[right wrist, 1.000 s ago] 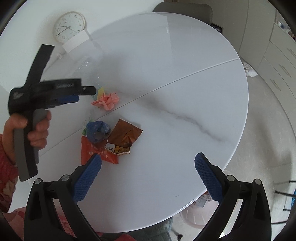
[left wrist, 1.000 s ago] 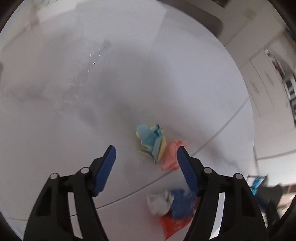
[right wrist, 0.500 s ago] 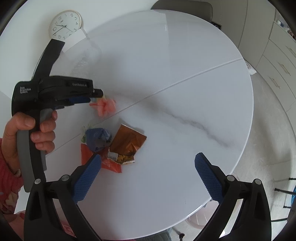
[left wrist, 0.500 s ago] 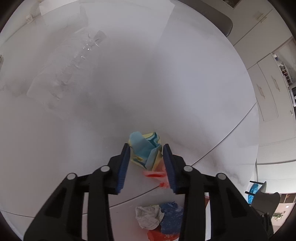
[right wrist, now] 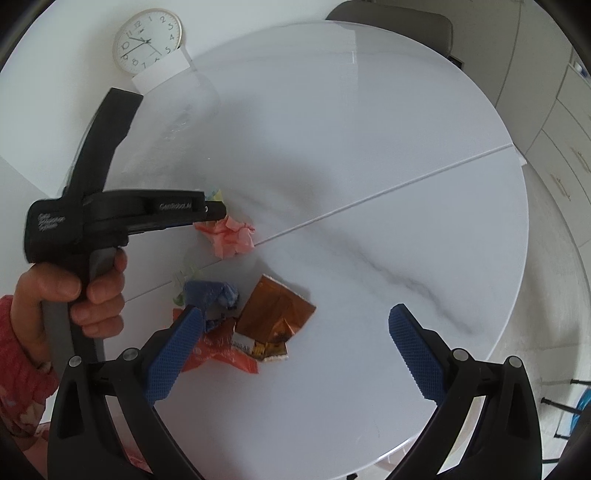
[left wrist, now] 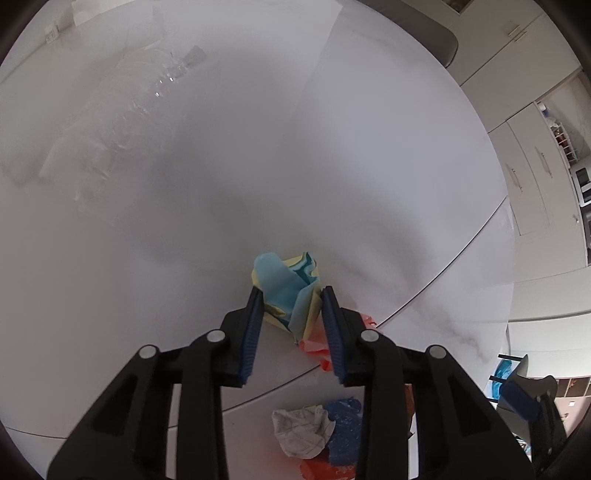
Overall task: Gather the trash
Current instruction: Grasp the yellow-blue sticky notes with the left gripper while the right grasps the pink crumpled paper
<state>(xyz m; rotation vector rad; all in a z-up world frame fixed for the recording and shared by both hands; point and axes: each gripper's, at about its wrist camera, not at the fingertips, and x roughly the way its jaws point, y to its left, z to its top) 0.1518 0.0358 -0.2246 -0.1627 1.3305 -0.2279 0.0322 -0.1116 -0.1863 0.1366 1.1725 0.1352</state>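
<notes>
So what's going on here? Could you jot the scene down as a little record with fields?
Place: round white table
Left gripper: jaws just closed on a blue and yellow paper wad
Right gripper: jaws open, holding nothing
Still lying on the table: pink paper wad, blue wad, brown foil wrapper, red wrapper
Also there: wall clock

Home dining area: round marble table [right wrist: 369, 155], chair [right wrist: 391, 18], wall clock [right wrist: 147, 40], cabinets [left wrist: 532, 177].

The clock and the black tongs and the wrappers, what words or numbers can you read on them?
"1" to "12": clock face.
"GenRobot.AI", partly readable: left tongs body.
Small white lettering on its rear: too blurred.
Print on the red wrapper and brown wrapper: too small to read.
</notes>
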